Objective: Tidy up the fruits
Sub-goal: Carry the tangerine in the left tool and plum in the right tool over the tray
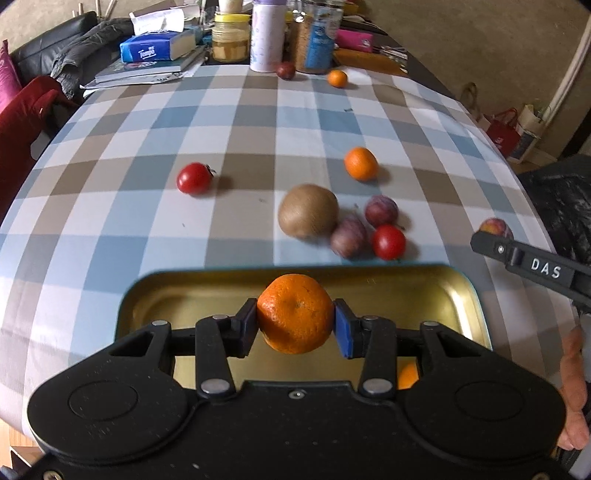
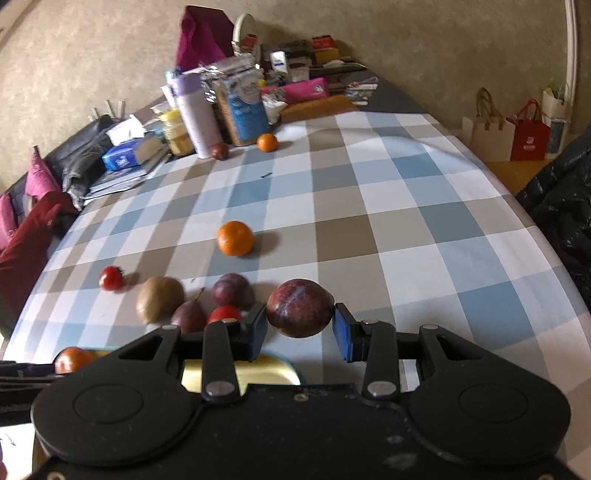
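Note:
My left gripper is shut on a mandarin and holds it over the gold metal tray; another orange fruit lies in the tray behind a finger. My right gripper is shut on a dark plum above the checked cloth beside the tray; its tip with that plum shows at the right in the left wrist view. Loose on the cloth are a kiwi, two plums, two tomatoes and a mandarin.
At the far end stand jars, a bottle, tissues and books, with a plum and a small mandarin in front. Red cushions lie left of the table. Bags stand on the floor at right.

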Demonstrator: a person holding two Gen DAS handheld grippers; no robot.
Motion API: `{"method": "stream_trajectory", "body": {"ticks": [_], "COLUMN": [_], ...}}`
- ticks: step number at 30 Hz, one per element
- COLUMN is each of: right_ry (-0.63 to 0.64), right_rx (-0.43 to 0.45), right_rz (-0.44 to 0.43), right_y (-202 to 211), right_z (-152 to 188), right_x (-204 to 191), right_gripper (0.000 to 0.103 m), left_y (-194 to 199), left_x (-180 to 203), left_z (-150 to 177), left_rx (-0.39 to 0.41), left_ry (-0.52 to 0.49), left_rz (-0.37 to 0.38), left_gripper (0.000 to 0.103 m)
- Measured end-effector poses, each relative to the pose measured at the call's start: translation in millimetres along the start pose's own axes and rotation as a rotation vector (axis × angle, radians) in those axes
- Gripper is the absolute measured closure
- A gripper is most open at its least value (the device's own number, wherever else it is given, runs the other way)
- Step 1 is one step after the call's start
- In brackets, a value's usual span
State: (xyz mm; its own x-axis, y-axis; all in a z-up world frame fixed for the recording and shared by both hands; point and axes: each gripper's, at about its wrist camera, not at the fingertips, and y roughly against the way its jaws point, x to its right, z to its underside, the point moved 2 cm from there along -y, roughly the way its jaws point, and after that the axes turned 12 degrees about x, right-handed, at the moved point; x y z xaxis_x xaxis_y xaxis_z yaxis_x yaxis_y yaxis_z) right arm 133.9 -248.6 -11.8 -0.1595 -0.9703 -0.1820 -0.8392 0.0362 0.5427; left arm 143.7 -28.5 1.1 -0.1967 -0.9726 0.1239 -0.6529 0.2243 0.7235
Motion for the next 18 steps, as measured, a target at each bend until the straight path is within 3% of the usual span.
{"method": "stream_trajectory", "body": {"ticks": [7,18], "right_ry": [0.015,0.053], "right_rx": [0.018,-0.011], "right_rz": [-0.046,-0.090], "right_y": [42.1,80.8], "right_z": [11.9,42.2], "right_x": [-5.6,-14.5], "right_gripper": [0.064,0.064], "left_y": [14.1,21.8], "left_x": [9.6,14.3], "left_z": [23.0,54.9], "left_rx": [-0.021,-0.057], "left_ry": [-0.005,-0.005], "left_rz": [0.026,-0.002], "left_gripper": [0.052,0.052]}}
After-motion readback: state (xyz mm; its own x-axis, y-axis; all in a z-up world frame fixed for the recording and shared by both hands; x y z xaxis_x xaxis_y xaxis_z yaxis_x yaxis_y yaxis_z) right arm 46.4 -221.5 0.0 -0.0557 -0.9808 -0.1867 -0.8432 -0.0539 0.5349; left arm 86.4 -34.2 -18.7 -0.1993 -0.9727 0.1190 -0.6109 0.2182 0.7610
